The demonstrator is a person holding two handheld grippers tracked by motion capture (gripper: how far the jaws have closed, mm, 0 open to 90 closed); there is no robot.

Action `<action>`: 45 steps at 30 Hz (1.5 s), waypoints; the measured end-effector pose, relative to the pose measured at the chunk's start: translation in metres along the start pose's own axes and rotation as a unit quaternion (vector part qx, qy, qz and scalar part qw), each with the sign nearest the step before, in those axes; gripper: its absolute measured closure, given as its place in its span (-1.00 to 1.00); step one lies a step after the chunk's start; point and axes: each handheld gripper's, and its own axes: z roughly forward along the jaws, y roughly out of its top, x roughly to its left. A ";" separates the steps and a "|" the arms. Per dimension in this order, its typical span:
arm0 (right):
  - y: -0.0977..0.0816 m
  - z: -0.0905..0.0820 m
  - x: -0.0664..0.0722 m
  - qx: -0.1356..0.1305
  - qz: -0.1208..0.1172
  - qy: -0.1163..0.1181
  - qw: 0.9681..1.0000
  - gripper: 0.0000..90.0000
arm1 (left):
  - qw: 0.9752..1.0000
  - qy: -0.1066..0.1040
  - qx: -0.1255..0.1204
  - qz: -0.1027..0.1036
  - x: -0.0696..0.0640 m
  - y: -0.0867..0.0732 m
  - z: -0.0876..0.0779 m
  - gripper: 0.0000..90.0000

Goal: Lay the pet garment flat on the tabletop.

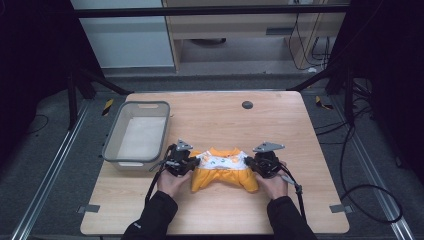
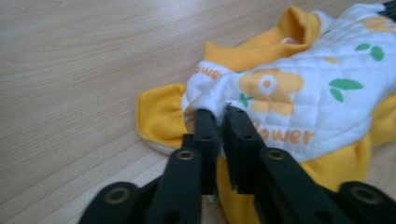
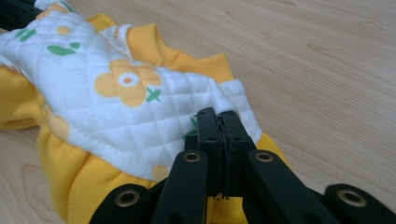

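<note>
A small child's garment (image 1: 222,169), yellow with a white quilted flower-print panel, lies on the wooden table near its front. My left gripper (image 1: 192,163) is at the garment's left end. In the left gripper view its jaws (image 2: 217,112) stand slightly apart, with the white quilted edge (image 2: 303,93) between the tips. My right gripper (image 1: 252,163) is at the garment's right end. In the right gripper view its jaws (image 3: 218,114) are pressed together on the white quilted edge (image 3: 116,93).
A grey plastic basket (image 1: 112,137) stands at the table's left side, close behind my left gripper. A small black round cap (image 1: 247,104) sits in the tabletop at the far middle. Bare wood lies behind and to the right of the garment.
</note>
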 end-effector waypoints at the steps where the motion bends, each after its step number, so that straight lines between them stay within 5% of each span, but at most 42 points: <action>1: 0.000 -0.001 0.000 -0.001 0.000 -0.001 1.000 0.92 | 1.000 -0.001 -0.008 0.001 0.000 -0.001 -0.003 0.66; 5: 0.004 -0.019 0.000 -0.033 0.003 0.001 0.999 0.75 | 0.999 0.008 -0.039 0.007 0.001 -0.001 -0.022 0.21; 10: 0.005 -0.049 -0.002 -0.065 0.002 0.005 0.998 0.61 | 0.997 0.013 -0.069 0.019 0.005 -0.006 -0.050 -0.05; 17: -0.010 -0.079 0.006 -0.071 -0.015 0.008 0.997 0.29 | 0.997 0.016 -0.052 0.046 0.002 -0.036 -0.068 -0.16; 26: -0.047 -0.074 0.018 -0.035 -0.008 0.028 0.999 0.10 | 0.998 0.002 -0.023 0.054 -0.015 -0.062 -0.054 -0.17; 35: -0.056 -0.049 0.017 -0.002 0.001 0.036 0.999 0.16 | 0.999 -0.005 0.014 0.050 -0.018 -0.064 -0.030 0.13; 45: -0.057 -0.035 0.021 0.036 -0.008 0.047 0.998 0.75 | 0.998 -0.015 0.030 0.045 -0.020 -0.063 -0.024 0.87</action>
